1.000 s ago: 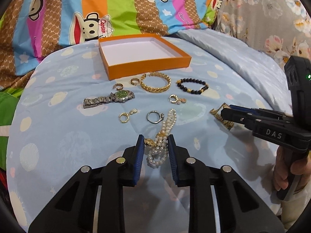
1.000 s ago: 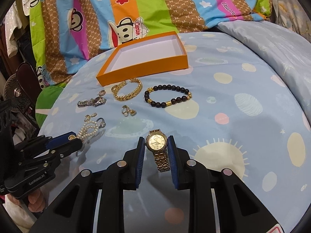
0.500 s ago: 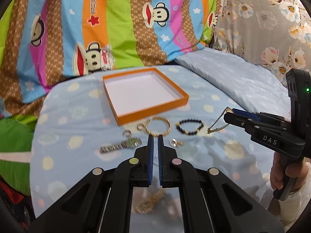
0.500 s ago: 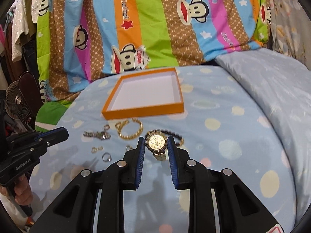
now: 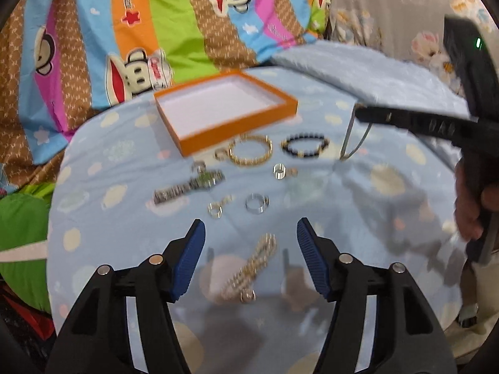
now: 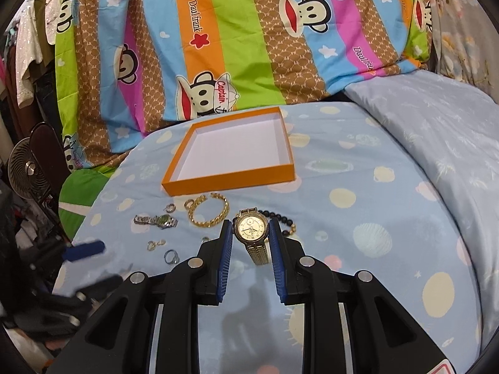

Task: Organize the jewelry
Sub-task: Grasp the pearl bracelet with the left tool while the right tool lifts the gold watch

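Observation:
My left gripper (image 5: pixel 251 233) hangs over the bed with its jaws opening. The pearl bracelet (image 5: pixel 252 268) shows blurred below and between them, and neither pad touches it. My right gripper (image 6: pixel 251 227) is shut on the gold watch (image 6: pixel 251 229), face up, its band hanging above the sheet. In the left wrist view, that gripper (image 5: pixel 361 113) comes in from the right with the band (image 5: pixel 349 143) dangling. The empty orange box (image 5: pixel 240 126) (image 6: pixel 227 180) sits beyond the jewellery.
On the blue sheet lie a gold chain bracelet (image 5: pixel 249 152), a black bead bracelet (image 5: pixel 304 146), a silver watch (image 5: pixel 190 185), rings (image 5: pixel 257 202) and an earring (image 5: pixel 216 208). A striped monkey-print quilt (image 6: pixel 218 46) rises behind. A fan (image 6: pixel 26 168) stands at the left.
The left jaws closed at the pearl bracelet, then spread wide, and the bracelet now sits below them. The right gripper lifted the gold watch off the sheet.

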Motion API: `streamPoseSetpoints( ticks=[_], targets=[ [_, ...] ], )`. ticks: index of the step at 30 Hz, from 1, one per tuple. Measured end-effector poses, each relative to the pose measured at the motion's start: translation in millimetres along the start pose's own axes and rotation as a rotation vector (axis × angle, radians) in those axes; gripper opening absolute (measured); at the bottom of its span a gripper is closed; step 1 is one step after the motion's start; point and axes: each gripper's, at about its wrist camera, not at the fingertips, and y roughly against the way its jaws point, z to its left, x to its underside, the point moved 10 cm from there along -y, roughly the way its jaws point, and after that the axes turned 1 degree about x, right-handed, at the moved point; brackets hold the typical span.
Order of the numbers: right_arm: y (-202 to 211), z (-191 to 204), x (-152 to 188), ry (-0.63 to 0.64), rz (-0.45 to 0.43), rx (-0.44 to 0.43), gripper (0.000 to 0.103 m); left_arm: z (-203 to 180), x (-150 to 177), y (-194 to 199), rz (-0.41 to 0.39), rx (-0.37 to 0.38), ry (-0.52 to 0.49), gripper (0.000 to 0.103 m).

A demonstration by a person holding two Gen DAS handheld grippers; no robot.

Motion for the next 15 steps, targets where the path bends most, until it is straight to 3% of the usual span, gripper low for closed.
streamPoseSetpoints(
  ticks=[2,4,7,15],
  targets=[
    [0,2,3,0.004,0.005,-0.003,0.023,1,13,-13,0.044,0.014,0.023,0.049],
    [0,5,5,0.008,0.009,-0.004,0.023,2,22,-23,0.082,0.028,0.04,0.024],
    [0,6,7,0.01,0.013,-0.001,0.023,1,30,-26,0.093,0.047,0.061,0.012],
    [0,6,-4,0.015,-0.007,-0.001,0.023,-4,8,-5,0.036,0.083,0.076,0.011]
  ],
)
